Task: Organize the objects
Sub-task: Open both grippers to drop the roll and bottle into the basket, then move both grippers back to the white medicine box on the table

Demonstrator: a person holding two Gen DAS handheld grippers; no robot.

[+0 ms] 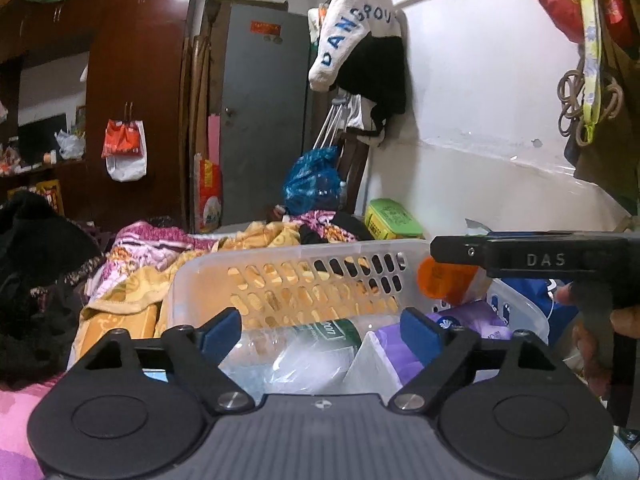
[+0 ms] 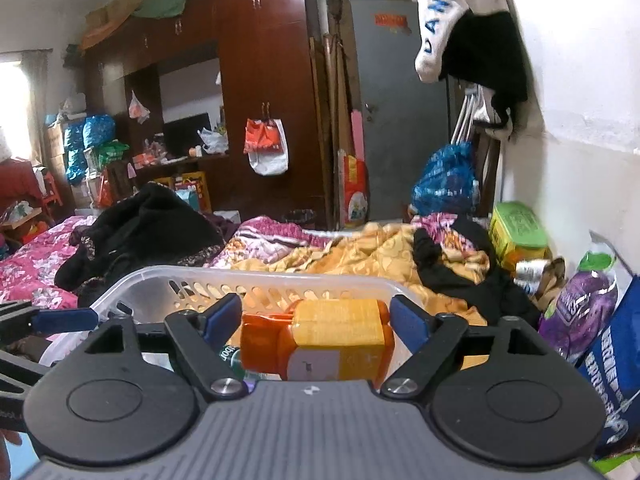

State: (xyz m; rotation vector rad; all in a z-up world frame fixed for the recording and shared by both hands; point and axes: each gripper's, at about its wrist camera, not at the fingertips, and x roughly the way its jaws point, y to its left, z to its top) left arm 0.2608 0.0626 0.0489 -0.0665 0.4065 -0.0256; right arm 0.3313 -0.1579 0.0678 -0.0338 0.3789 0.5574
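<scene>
A clear plastic basket sits on the bed. In it lie a clear plastic bottle with a green label and a purple pack. My left gripper is open and empty, just above the basket's near side. My right gripper is over the basket, its jaws around an orange bottle with a yellow label. The right gripper also shows in the left wrist view, with the orange bottle under it.
Rumpled yellow and pink blankets and black clothes cover the bed beyond the basket. A green box, a purple bag and a blue bag stand by the right wall. A wardrobe and a grey door stand behind.
</scene>
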